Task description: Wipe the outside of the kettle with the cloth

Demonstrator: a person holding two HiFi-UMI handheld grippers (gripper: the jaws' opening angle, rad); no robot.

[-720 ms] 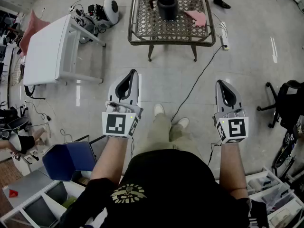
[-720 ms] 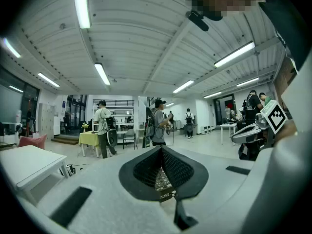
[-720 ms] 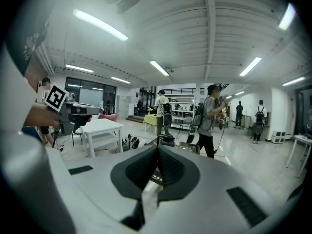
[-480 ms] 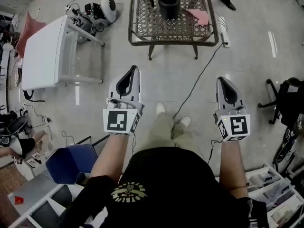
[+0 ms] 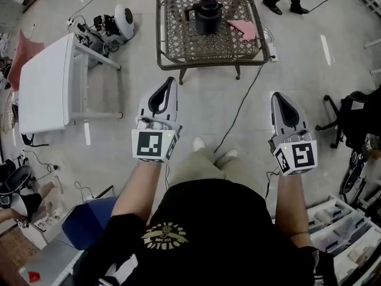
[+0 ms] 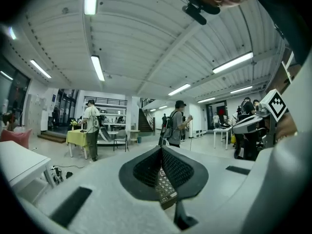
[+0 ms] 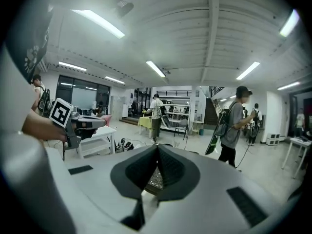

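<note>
I stand back from the low lattice table (image 5: 178, 46), both grippers held out in front of me at about waist height and pointing toward it. My left gripper (image 5: 168, 82) has its jaws pressed together at the tips, with nothing between them. My right gripper (image 5: 275, 97) is pressed together the same way and is also empty. The black kettle (image 5: 208, 15) stands upright near the far middle of the table. The pink cloth (image 5: 244, 28) lies just to its right, apart from it. Both are well away from my grippers. A white table (image 5: 44, 82) stands off to my left.
</note>
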